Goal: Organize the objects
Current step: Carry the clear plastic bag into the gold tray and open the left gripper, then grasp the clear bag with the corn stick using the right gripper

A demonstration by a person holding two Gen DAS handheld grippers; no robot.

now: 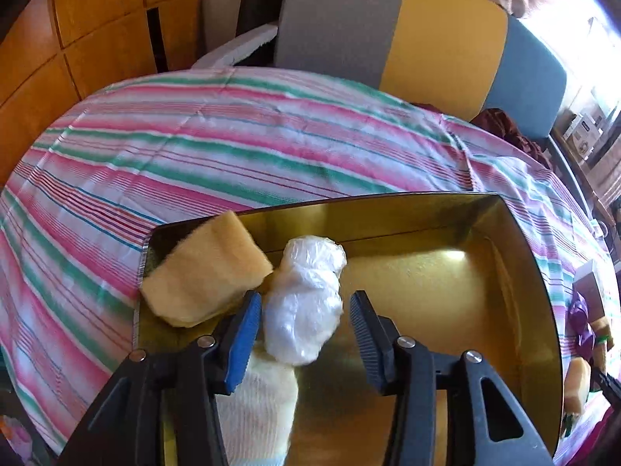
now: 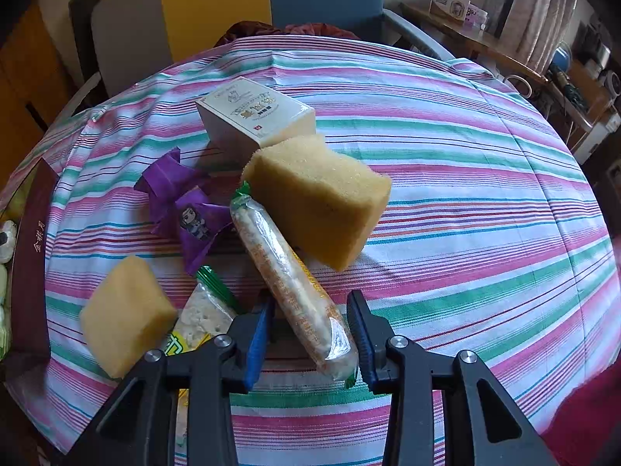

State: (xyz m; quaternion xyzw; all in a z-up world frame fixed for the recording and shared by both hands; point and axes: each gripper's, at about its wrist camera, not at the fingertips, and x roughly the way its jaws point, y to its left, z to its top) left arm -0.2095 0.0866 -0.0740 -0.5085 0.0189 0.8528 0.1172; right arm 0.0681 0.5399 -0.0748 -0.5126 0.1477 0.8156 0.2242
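In the left wrist view a gold tin box stands on the striped cloth. It holds a yellow sponge at its left rim, a white plastic-wrapped bundle and a pale knitted cloth. My left gripper is open with the bundle between its fingers, apart from the right one. In the right wrist view my right gripper is open around the near end of a long clear-wrapped snack bar. A big yellow sponge, a small yellow sponge, a purple packet, a cracker packet and a white carton lie around it.
The round table has a pink, green and white striped cloth. The box's dark red outer wall shows at the left edge of the right wrist view. Chairs in grey, yellow and blue stand behind the table. A wooden side table is at the far right.
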